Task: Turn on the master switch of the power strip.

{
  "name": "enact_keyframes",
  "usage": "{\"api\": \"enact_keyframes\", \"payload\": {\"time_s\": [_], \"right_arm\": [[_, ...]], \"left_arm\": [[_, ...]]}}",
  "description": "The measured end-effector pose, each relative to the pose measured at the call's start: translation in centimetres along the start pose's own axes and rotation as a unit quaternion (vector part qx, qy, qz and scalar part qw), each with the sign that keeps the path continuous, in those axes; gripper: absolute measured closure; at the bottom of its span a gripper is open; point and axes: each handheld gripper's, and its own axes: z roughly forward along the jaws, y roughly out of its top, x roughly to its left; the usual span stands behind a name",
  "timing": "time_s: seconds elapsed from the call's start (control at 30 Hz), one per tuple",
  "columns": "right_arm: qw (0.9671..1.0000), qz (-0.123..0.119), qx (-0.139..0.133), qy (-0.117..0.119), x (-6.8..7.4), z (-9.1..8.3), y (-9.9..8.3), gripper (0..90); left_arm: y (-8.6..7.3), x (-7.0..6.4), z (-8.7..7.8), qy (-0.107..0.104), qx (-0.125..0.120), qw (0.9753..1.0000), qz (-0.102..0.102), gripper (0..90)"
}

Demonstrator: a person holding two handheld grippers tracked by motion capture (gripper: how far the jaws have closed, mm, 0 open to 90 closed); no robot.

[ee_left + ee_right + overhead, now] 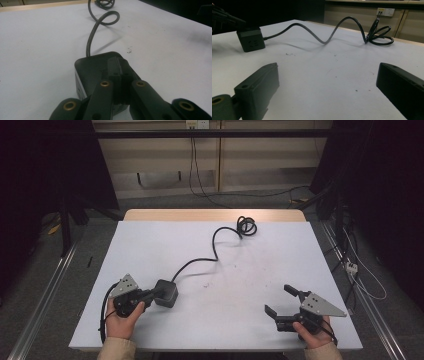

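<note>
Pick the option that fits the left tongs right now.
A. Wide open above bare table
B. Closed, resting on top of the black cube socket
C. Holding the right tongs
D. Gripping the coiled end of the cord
B. In the left gripper view the left tongs have their jaws pressed together on top of the black cube socket, whose cord runs off toward the far edge of the table.

Beige sleeves; each black tool [281, 306] has brass screws and a grey plate.
</note>
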Motion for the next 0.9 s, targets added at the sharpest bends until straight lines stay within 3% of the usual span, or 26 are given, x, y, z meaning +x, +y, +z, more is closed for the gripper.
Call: {"api": "enact_keyframes", "payload": {"time_s": [0.1,0.57,0.9], "right_arm": [[1.0000,0.000,0.000,0.000,-0.02,-0.01,0.00,4.0],[1.0000,0.000,0.000,0.001,0.02,0.00,0.01,4.0],[1.0000,0.000,-0.001,0.000,0.02,-0.01,0.02,4.0]], "left_arm": [[0.11,-0.15,0.03,0.004,0.004,1.0000,0.008,90.0],[0.07,-0.14,0.04,0.004,0.003,1.0000,0.008,90.0],[0.39,-0.51,0.09,0.012,0.017,0.9994,0.027,90.0]]}}
